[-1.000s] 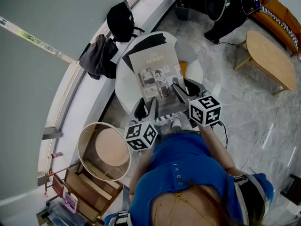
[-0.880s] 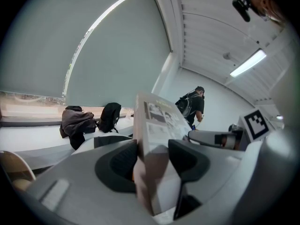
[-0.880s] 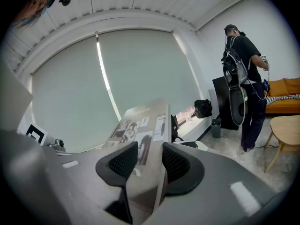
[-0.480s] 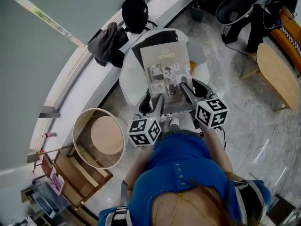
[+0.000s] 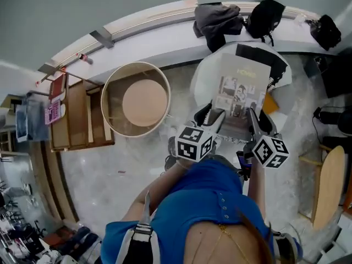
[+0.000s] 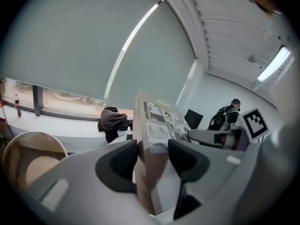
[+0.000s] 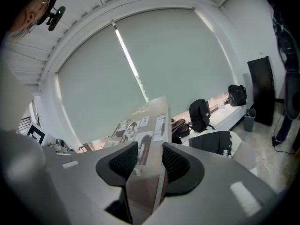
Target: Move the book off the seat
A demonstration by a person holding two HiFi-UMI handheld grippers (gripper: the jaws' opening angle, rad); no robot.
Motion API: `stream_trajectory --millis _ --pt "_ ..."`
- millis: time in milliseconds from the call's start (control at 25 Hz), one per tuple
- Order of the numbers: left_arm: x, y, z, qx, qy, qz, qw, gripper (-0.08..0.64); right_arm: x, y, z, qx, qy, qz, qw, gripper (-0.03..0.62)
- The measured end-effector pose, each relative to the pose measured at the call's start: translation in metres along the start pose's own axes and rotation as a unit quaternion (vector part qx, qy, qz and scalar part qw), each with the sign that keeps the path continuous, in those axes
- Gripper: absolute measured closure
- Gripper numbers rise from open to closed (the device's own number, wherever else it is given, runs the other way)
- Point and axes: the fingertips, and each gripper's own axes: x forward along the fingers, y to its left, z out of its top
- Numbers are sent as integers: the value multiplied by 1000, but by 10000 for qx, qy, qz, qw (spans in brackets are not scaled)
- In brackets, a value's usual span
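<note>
A large thin book (image 5: 242,88) with photos on its pale cover is held up over the white seat (image 5: 205,80). My left gripper (image 5: 215,120) is shut on the book's near left edge and my right gripper (image 5: 254,121) on its near right edge. In the left gripper view the book (image 6: 158,121) stands edge-on between the dark pads of the left gripper (image 6: 152,157). In the right gripper view the book (image 7: 144,123) rises between the pads of the right gripper (image 7: 149,162), with the seat (image 7: 213,142) behind it. A black sheet (image 5: 259,55) lies on the seat under the book.
A round wooden side table (image 5: 144,99) stands to the left of the seat, with a wooden rack (image 5: 82,114) beyond it. Jackets (image 5: 217,16) and a black backpack (image 5: 265,12) lie on the window ledge. An oval wooden table (image 5: 329,181) is at the right edge.
The head view has swung round to the left, so the seat and the book now sit at the upper right. Both grippers keep their hold on the book.
</note>
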Motion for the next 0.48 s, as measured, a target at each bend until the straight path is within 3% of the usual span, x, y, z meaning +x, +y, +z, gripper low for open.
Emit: stream_trajectory --millis 200,480 --pt "-69 86 4 -356 -370 584 9970 356 52 98 -20 -303 309 649 9970 425" --pt "-202 221 -2 -718 -747 1245 9868 357 110 275 -71 -672 581 1354 9868 425"
